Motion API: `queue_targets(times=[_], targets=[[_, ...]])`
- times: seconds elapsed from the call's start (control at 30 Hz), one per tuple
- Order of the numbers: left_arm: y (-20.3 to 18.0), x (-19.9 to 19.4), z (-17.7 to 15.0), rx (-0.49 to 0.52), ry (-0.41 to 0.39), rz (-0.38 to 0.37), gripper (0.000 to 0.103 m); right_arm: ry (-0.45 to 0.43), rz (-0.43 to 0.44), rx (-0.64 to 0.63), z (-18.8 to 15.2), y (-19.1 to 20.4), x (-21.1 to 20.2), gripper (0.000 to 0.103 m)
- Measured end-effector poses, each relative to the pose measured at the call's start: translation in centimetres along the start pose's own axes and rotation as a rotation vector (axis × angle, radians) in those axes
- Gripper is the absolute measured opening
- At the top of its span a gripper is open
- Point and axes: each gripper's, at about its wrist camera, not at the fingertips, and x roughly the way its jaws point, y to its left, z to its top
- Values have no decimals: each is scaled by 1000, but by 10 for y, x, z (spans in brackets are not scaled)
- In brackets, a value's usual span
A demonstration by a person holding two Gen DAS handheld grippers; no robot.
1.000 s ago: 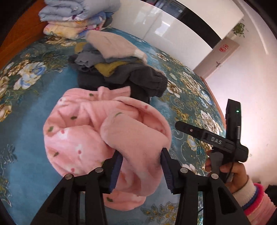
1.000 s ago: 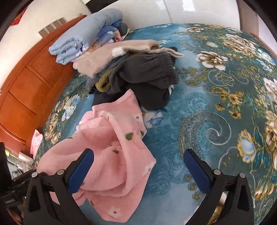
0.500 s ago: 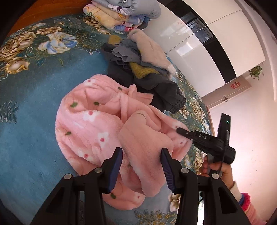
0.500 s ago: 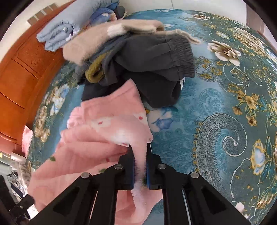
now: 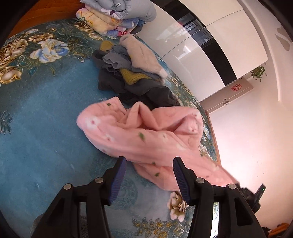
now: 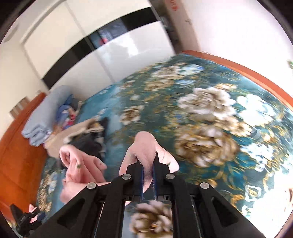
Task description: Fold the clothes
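Note:
A pink fleece garment with small flowers lies on the teal flowered bedspread, pulled out long toward the lower right. My left gripper hovers over its near edge. Its jaws are opening: cloth lies between the tips, but the pads do not press it. My right gripper is shut on a bunched edge of the pink garment, lifted off the bed. That view is smeared by motion. The right gripper's body shows at the stretched end in the left wrist view.
A heap of grey, mustard and cream clothes lies just beyond the garment. Folded quilts are stacked by the wooden headboard. White wardrobe doors stand past the bed. An orange bed edge runs at the right.
The right gripper shut on the garment's edge and swung away with it, stretching the pink cloth out. The left jaws widened, and the fold they pinched now lies loose between them.

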Motion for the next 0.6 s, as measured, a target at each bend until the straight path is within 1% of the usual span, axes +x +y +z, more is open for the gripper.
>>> queue_targets(times=[0.07, 0.1, 0.13, 0.23, 0.27, 0.3, 0.37, 0.43, 0.47, 0.5, 0.6], targets=[[8, 9, 2, -40, 18, 33, 57, 50, -136, 91, -16, -53, 7, 8], [11, 14, 3, -57, 27, 59, 57, 96, -175, 135, -27, -74, 16, 8], [14, 19, 4, -75, 36, 85, 57, 132, -199, 168, -36, -89, 24, 8], [21, 35, 11, -82, 59, 161, 57, 196, -227, 234, -56, -109, 42, 8], [22, 41, 14, -82, 66, 183, 57, 213, -234, 252, -60, -114, 47, 8], [25, 46, 17, -88, 70, 201, 57, 216, -236, 254, -58, -112, 49, 11], [31, 55, 25, -100, 73, 226, 57, 211, -252, 243, -49, -104, 49, 13], [37, 64, 33, -110, 72, 250, 57, 179, -298, 195, -36, -95, 43, 25], [40, 70, 37, -112, 71, 261, 57, 157, -329, 166, -29, -91, 41, 40], [43, 75, 41, -114, 71, 272, 57, 124, -362, 129, -23, -87, 39, 51], [51, 97, 53, -130, 73, 323, 57, 45, -414, 37, -8, -63, 29, 52]])
